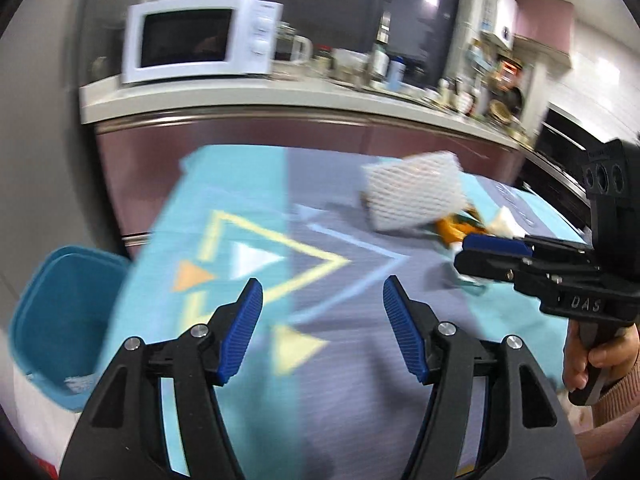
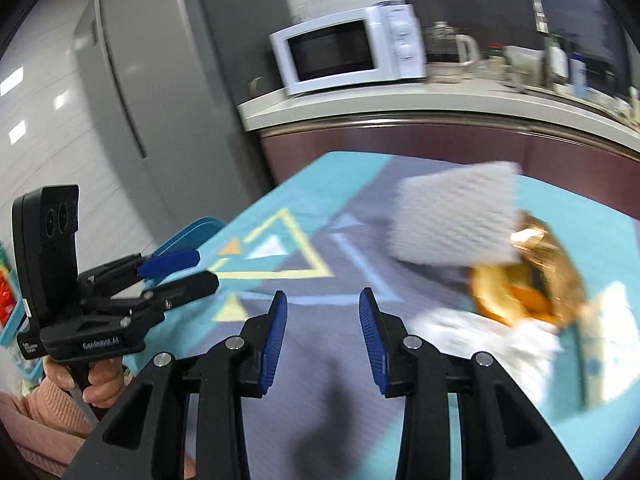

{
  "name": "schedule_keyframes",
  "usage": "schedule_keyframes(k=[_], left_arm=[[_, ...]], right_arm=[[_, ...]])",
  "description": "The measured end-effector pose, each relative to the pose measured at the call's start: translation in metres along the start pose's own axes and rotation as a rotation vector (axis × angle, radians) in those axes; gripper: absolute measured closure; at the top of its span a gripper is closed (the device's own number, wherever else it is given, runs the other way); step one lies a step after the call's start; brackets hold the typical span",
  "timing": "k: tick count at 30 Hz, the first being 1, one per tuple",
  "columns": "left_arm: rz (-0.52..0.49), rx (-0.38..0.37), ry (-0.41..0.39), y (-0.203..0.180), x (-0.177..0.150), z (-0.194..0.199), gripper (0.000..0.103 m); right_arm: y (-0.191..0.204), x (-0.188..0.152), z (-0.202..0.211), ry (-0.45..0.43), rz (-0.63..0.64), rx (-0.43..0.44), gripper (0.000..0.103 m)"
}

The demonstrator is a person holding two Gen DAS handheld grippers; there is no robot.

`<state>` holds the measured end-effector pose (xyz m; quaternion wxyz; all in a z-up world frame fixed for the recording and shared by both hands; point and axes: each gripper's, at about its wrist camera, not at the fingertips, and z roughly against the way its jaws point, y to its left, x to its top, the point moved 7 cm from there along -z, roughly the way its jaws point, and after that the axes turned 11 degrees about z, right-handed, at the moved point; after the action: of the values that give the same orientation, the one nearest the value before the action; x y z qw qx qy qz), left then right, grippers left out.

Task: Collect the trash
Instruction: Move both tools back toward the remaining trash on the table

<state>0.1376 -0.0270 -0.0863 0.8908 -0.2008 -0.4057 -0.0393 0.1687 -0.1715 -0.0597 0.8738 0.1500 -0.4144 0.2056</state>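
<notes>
A white foam net sleeve point(image 1: 414, 194) lies on the patterned tablecloth point(image 1: 256, 208), with an orange wrapper point(image 1: 456, 226) and white crumpled paper point(image 1: 506, 220) beside it. In the right wrist view the sleeve point(image 2: 456, 218), the orange wrapper point(image 2: 528, 276) and the white paper point(image 2: 488, 336) are blurred. My left gripper point(image 1: 322, 304) is open and empty above the cloth. My right gripper point(image 2: 322, 316) is open and empty, left of the trash. It also shows in the left wrist view point(image 1: 472, 254). A blue bin point(image 1: 60, 320) stands at the table's left.
A kitchen counter point(image 1: 248, 98) behind the table holds a white microwave point(image 1: 200, 38), a kettle point(image 1: 294, 46) and several bottles. A grey fridge point(image 2: 132, 80) stands to the left. The left gripper point(image 2: 184, 266) shows in the right wrist view.
</notes>
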Motion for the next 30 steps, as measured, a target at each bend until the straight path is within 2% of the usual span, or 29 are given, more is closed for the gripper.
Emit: schedule_keyframes(k=[8, 15, 18, 21, 30], left_arm=[[-0.099, -0.110, 0.104, -0.078, -0.015, -0.046, 0.041], [-0.123, -0.143, 0.191, -0.110, -0.018, -0.084, 0.041], [-0.126, -0.149, 0.214, -0.120, -0.019, -0.096, 0.041], [-0.126, -0.143, 0.241, -0.126, -0.020, -0.106, 0.041], [-0.095, -0.145, 0.293, -0.135, -0.017, -0.128, 0.043]], right_arm=[[-0.067, -0.039, 0.046, -0.028, -0.145, -0.143, 0.068], [-0.115, -0.071, 0.077, -0.045, -0.286, -0.229, 0.068], [-0.134, -0.084, 0.078, -0.036, -0.338, -0.242, 0.064], [-0.145, -0.092, 0.071, -0.034, -0.395, -0.212, 0.062], [-0.158, -0.086, 0.060, -0.080, -0.465, -0.152, 0.062]])
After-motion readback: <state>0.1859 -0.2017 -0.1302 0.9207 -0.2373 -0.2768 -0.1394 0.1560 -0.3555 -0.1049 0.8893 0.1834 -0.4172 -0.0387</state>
